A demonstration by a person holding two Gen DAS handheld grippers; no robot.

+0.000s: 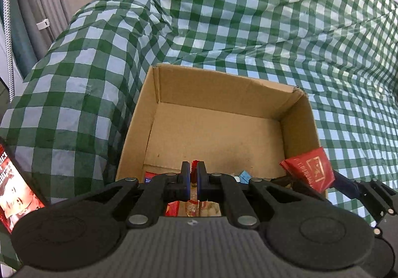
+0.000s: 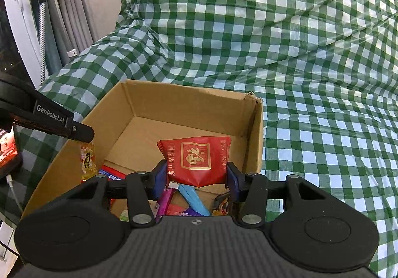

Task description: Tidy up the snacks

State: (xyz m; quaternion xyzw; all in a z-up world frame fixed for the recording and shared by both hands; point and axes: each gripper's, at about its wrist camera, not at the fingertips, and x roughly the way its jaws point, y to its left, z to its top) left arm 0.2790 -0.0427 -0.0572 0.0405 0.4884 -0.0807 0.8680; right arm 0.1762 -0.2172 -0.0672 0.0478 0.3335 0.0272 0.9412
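An open cardboard box (image 1: 159, 83) (image 2: 256, 133) stands on the checked cloth with several snack packets in its near end. My left gripper (image 1: 194, 173) is over the box's near edge, shut on a thin snack packet (image 1: 194, 162) that hangs below it, also in the right wrist view (image 2: 87, 161). My right gripper (image 2: 195, 176) is above the box and shut on a red triangular packet with gold print (image 2: 196, 158), also in the left wrist view (image 1: 311, 168). Loose packets (image 2: 191, 198) lie under it.
A green and white checked cloth (image 1: 248, 16) covers the surface and the rise behind the box. A red printed package (image 1: 10, 186) lies at the left edge. Grey curtains (image 2: 64, 4) hang at the far left.
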